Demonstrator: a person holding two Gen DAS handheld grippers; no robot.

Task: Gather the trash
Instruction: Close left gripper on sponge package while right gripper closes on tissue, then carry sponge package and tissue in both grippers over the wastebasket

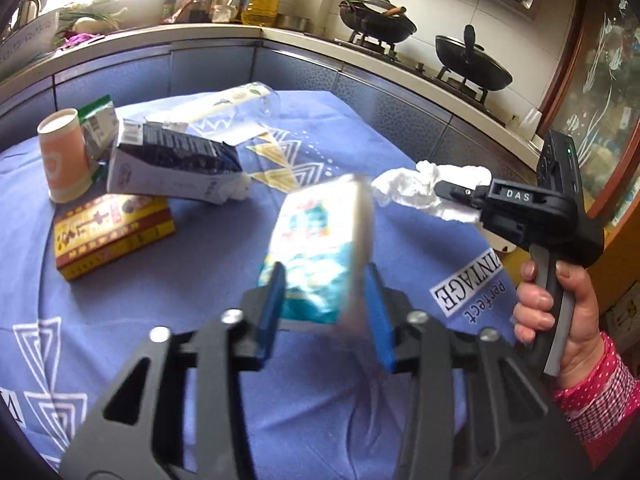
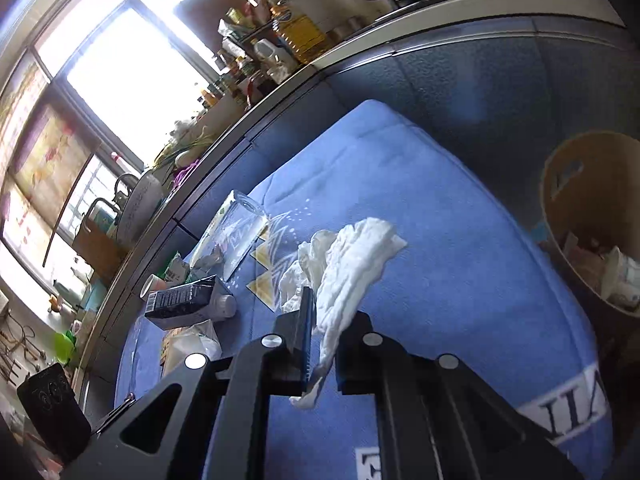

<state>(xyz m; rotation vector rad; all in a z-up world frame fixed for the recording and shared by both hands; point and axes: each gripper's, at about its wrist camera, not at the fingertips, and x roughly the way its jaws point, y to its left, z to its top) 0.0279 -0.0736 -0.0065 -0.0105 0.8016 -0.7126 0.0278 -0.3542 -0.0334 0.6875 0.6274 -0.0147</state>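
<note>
While your left gripper [image 1: 326, 292] pinches the blue-and-white packet [image 1: 320, 248] clear of the tablecloth [image 1: 200, 320], your right gripper [image 2: 324, 344] is pressed together on a crumpled white tissue [image 2: 352, 264], lifted so both can go to the bin [image 2: 560, 200] just past the table's right edge. Both grippers tilt downward, your right hand [image 1: 556, 304] wrapped upright round its handle.
</note>
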